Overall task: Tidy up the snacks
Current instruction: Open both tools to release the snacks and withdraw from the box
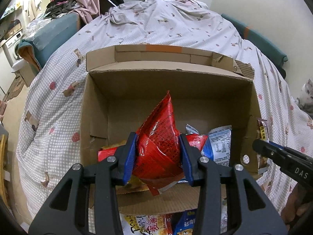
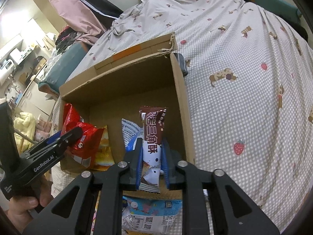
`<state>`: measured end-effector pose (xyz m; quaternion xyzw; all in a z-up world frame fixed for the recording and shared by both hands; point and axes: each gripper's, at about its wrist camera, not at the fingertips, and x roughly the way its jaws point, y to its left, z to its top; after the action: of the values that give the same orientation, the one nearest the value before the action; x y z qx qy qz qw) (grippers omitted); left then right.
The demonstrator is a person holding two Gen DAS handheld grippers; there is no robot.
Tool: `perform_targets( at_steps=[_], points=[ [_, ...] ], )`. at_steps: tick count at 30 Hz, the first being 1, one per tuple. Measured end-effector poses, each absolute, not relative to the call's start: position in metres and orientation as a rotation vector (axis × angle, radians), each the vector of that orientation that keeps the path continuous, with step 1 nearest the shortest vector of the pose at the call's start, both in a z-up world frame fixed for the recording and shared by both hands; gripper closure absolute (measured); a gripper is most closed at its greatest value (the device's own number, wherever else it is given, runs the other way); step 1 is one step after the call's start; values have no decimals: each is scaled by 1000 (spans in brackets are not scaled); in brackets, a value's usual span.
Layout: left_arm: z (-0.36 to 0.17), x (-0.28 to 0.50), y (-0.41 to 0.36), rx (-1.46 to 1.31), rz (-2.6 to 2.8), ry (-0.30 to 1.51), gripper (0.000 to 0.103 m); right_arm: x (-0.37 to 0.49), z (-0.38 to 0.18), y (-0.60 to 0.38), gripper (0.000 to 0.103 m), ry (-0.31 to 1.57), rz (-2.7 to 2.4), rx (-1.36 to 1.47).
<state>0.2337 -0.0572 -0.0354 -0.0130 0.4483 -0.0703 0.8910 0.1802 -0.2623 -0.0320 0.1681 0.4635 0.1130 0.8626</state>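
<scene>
An open cardboard box [image 1: 93, 107] lies on the bed. Over its inside, my left gripper [image 1: 158, 137] is shut on a crumpled red snack bag [image 1: 162, 113], whose top sticks up past the blue pads. My right gripper [image 2: 152, 141] is shut on an upright brown and white snack packet [image 2: 153, 121] near the box's right wall [image 2: 182, 98]. The left gripper [image 2: 66, 135] and its red bag [image 2: 72, 117] show at the left of the right wrist view. The right gripper [image 1: 262, 146] shows at the right edge of the left wrist view.
A blue and white packet [image 1: 219, 143] and a yellow bag [image 2: 104, 146] lie inside the box. More snack packs [image 1: 144, 225] lie on the checked bedsheet [image 2: 244, 98] in front of the box. A hand [image 2: 21, 211] holds the left gripper's handle.
</scene>
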Motion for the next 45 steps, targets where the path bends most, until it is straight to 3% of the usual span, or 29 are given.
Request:
perform_targets(
  at_steps=[2,5,9,11,14,19,20,22,23,24,41,45],
  points=[
    [-34,232,-57,-21,-149,928,60,181,-32,-263,82,974,239,359],
    [-29,228,-58,-11,-154,905,44,180,-30,-262,82,967,243,351],
    [-22,225,-59,-1,-146,880,35,180,-28,-260,82,962,247,337],
    [-20,224,-57,-11,-145,871,23,179,-28,-261,82,956,244,340],
    [-15,222,-54,-30,-142,849,14,179,-25,-261,82,946,242,337],
    [-12,220,-48,-37,-131,844,13,179,-21,-264,79,939,239,350],
    [-12,219,-48,-38,-129,845,13,179,-21,-264,73,938,235,350],
    [-10,217,-46,-40,-126,840,13,178,-19,-265,46,934,237,356],
    [-9,215,-44,-40,-121,833,13,177,-18,-265,28,923,238,360],
    [-7,214,-43,-39,-116,823,13,174,-15,-266,23,900,237,362],
    [20,173,-17,-88,-65,780,13,147,2,-272,23,866,258,384],
    [18,157,-15,-94,-70,785,13,134,8,-269,15,861,286,376]
  ],
)
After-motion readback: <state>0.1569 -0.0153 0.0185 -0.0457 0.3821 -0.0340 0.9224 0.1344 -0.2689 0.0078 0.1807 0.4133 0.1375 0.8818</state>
